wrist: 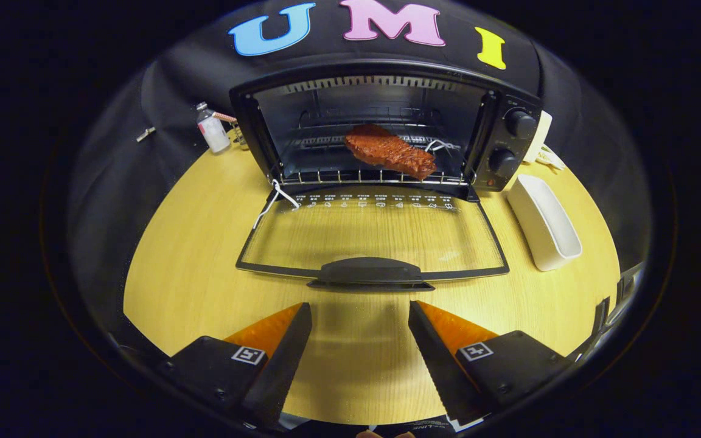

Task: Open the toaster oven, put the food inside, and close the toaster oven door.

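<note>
Toaster oven [387,121] standing at the far side of a round, light wood-grain bench [192,267], its glass door [372,234] swung fully down so that the pane lies flat over the bench surface, the dark door handle [370,272] at its near edge. Inside the open cavity, a reddish-brown slab of food [390,151] rests on the wire rack [326,176], lying at a slant toward the right half of the rack. Two control knobs [512,143] sit one above the other on the panel to the right of the cavity. A thin white cord [274,198] hangs from the lower left corner of the oven mouth beside the door hinge. To the right of the oven and door, a long white rectangular dish [545,222] lies on the bench, apart from both. To the left of the oven, near the booth's cloth wall, stands a small clear bottle [212,129]. The tool [359,322] is above the bench just short of the door handle, its two fingers spread wide apart with bare bench between them; it grips nothing and touches neither handle nor door.
</note>
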A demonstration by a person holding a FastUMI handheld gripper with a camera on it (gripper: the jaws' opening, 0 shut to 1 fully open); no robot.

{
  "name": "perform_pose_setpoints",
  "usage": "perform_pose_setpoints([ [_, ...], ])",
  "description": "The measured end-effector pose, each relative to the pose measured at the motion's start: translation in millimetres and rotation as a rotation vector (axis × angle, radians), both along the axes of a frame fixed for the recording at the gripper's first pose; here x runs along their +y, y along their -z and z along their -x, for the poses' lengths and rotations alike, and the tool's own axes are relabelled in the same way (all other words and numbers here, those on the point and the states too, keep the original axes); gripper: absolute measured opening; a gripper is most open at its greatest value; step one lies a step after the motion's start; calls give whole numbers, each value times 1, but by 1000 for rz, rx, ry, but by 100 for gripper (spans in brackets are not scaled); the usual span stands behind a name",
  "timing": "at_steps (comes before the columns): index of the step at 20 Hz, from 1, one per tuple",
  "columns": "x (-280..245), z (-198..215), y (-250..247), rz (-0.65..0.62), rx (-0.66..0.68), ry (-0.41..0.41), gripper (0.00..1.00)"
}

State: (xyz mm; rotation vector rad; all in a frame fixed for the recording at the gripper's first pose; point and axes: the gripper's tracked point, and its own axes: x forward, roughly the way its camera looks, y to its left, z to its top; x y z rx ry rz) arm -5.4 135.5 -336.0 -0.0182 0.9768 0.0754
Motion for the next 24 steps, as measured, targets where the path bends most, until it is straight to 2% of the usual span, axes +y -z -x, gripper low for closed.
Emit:
perform_pose_setpoints([
  [5, -9, -7, 17, 62, 38, 29, 98],
  [12, -8, -10, 22, 37, 37, 88, 97],
  [24, -5, -15, -33, -44, -52, 81, 97],
])
